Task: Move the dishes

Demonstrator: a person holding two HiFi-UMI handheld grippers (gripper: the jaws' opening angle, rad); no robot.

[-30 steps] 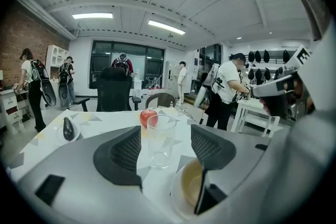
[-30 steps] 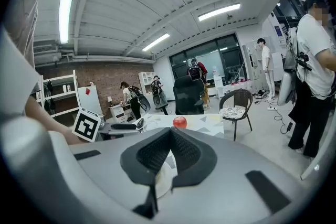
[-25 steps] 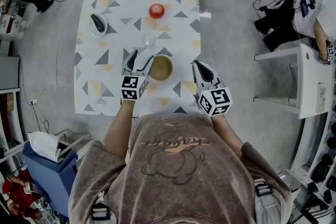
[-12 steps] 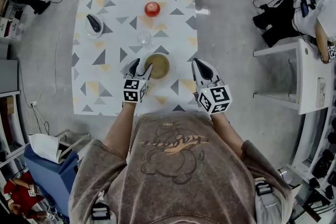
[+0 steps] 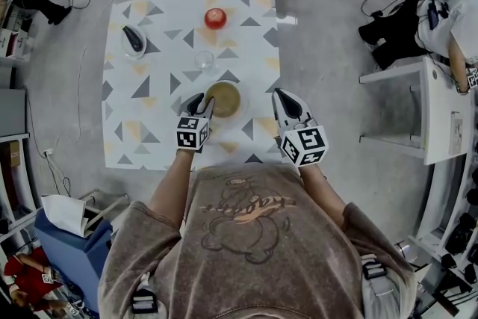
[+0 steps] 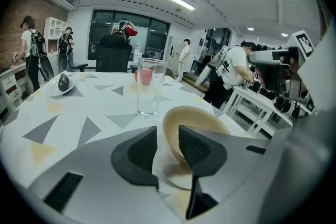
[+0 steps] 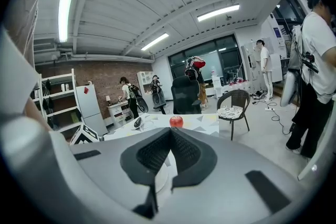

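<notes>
We see the bowl (image 5: 224,97) on the table (image 5: 149,123), a bit nearer the near edge than the middle. The left gripper (image 5: 202,102) is at the bowl's left side. One jaw is inside the bowl and one is outside, and they pinch its rim. The right gripper (image 5: 284,99) is over the table by the right edge, apart from the bowl, with its jaws pressed together on nothing. Both bare forearms reach forward over the near edge. A glass (image 5: 205,60) stands just past the bowl, and a red apple (image 5: 216,18) sits by the far edge.
</notes>
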